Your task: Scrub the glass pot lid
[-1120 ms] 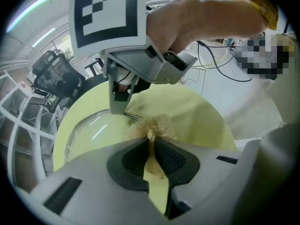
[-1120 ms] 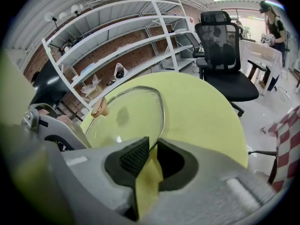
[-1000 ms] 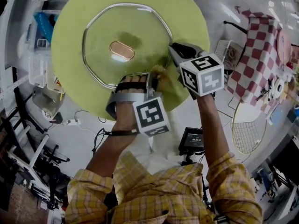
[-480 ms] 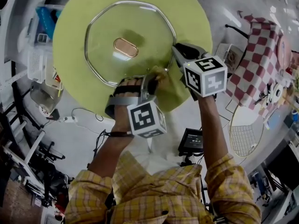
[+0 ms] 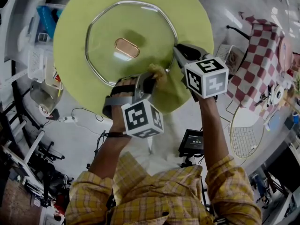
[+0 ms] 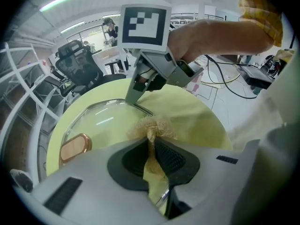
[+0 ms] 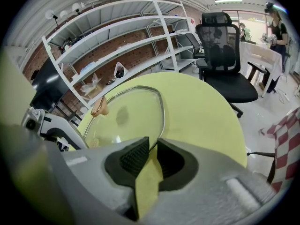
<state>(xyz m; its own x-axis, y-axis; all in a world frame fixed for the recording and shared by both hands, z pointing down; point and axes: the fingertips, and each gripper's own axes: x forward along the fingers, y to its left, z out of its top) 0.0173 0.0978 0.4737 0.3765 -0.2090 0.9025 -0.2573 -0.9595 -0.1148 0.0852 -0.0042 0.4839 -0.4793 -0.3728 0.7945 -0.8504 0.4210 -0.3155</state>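
glass pot lid (image 5: 140,27): flat on round worktop (image 5: 192,18), ahead of both grippers
right gripper (image 5: 176,54): fingers pinch its near-right rim
left gripper (image 5: 151,78): fingers clamp scrubber (image 5: 158,71), just beside the near rim

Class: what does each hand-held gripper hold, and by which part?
Left hand-held gripper: yellow scrubber, pinched below its frayed end. Right hand-held gripper: glass lid, by its rim.

**Lab-style workroom with a brick wall**

White metal shelving (image 7: 117,36) is set against a brick wall (image 7: 138,55). A black office chair (image 7: 224,46), overhead tube lights (image 6: 65,0), cables (image 6: 220,82) trailed over a pale floor (image 5: 84,144) and a checked tablecloth (image 5: 260,55) are shown.
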